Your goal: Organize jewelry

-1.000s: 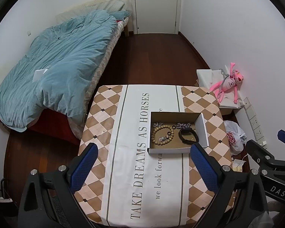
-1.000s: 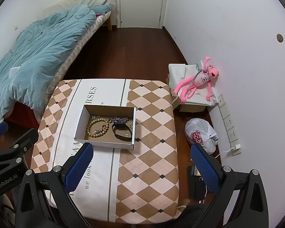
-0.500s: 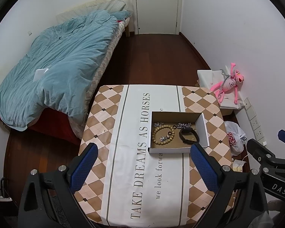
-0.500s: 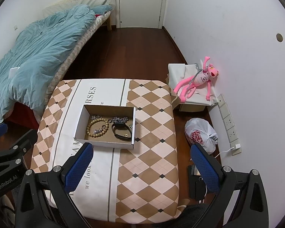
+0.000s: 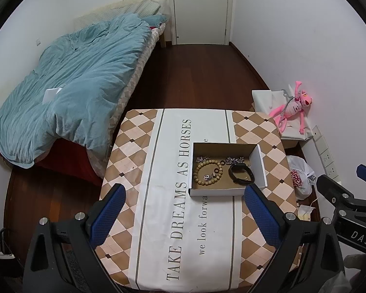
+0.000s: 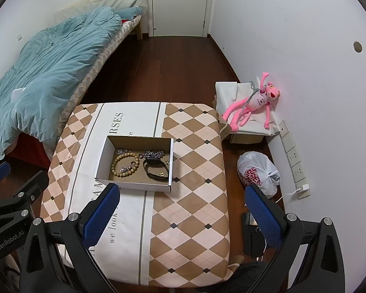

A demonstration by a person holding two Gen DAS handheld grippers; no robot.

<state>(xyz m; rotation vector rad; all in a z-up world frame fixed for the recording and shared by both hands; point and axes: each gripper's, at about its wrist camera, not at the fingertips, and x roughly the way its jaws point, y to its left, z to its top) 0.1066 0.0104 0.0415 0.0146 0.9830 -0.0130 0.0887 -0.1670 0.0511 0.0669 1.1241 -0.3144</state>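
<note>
An open cardboard box [image 5: 259, 164] [image 6: 102, 158] stands on the table. In it lie a wooden bead bracelet [image 5: 207, 172] [image 6: 124, 164], a black wristband [image 5: 241, 173] [image 6: 156, 168], silver chains [image 5: 235, 160] [image 6: 153, 153] and small rings. My left gripper [image 5: 184, 216] is open and empty, held high above the table's near side. My right gripper [image 6: 183, 216] is open and empty too, above the table's near right part. Each gripper shows at the edge of the other's view.
The table carries a checked cloth with lettering [image 5: 180, 195] [image 6: 195, 195]. A bed with a blue duvet [image 5: 73, 92] lies to the left. A pink plush toy [image 6: 253, 105] on a box, a white bag [image 6: 256, 173] and wall sockets [image 6: 295, 163] are to the right.
Both views have barely shifted. The grippers stay open and the box and jewelry have not moved.
</note>
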